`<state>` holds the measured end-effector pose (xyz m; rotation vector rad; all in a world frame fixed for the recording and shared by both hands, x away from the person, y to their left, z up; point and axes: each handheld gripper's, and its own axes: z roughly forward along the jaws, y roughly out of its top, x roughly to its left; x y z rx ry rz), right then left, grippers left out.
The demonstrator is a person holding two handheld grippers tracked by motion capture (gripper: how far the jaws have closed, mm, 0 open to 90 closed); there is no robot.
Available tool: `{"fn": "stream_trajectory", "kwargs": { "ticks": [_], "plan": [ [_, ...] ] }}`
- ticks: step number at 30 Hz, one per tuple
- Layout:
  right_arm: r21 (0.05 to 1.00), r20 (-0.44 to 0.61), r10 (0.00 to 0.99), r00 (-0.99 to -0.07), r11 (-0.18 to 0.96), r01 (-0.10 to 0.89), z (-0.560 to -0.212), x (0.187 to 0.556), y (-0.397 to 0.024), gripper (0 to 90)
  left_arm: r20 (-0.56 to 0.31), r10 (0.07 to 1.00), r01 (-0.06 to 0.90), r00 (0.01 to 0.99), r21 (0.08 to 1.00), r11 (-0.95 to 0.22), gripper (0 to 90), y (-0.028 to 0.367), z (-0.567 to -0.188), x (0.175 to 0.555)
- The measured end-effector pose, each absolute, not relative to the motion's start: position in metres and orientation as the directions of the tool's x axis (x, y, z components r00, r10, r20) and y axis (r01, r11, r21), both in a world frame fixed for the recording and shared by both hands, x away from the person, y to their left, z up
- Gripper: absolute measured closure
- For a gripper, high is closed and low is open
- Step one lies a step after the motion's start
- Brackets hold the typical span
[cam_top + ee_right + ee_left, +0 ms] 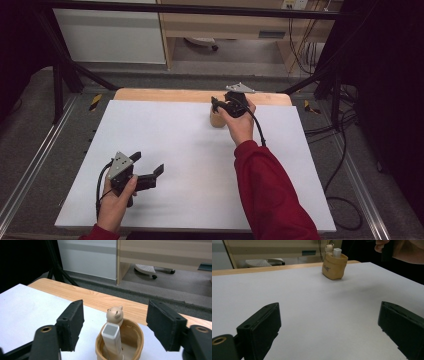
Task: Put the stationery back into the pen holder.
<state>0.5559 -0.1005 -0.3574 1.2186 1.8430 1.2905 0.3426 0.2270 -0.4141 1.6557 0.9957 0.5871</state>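
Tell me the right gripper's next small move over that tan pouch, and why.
Probably lower the right gripper straight down, fingers open, around the white stick: it stands upright in the tan pouch between the spread fingers, beside a small bear figure, not yet gripped.

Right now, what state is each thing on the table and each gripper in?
Pouch: upright, open-topped, on the white sheet.
White stick: standing in the pouch.
Bear figure: upright in the pouch.
Left gripper: open, empty.
Right gripper: open, poised over the pouch.
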Motion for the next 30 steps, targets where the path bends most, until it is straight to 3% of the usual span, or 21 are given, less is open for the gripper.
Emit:
{"fn": "stream_trajectory", "kwargs": {
  "ticks": [5,13,19,30],
  "plan": [
    [0.922,0.05,0.905,-0.423,0.121,0.367,-0.356,0.553,-0.1,15.1,-0.101,0.834,0.318,0.543,0.944,-0.092,4.3,0.227,-0.414,0.342],
    [0.919,0.052,0.893,-0.447,0.132,0.371,-0.35,0.544,-0.103,2.4,-0.1,0.838,0.321,0.536,0.943,-0.092,4.4,0.227,-0.415,0.343],
    [0.922,0.043,0.867,-0.497,0.157,0.354,-0.342,0.534,-0.108,1.8,-0.101,0.839,0.324,0.535,0.941,-0.094,4.4,0.227,-0.415,0.343],
    [0.932,0.051,0.862,-0.505,0.14,0.333,-0.33,0.508,-0.132,3.9,-0.108,0.841,0.328,0.53,0.941,-0.086,4.4,0.229,-0.415,0.343]
  ]
}}
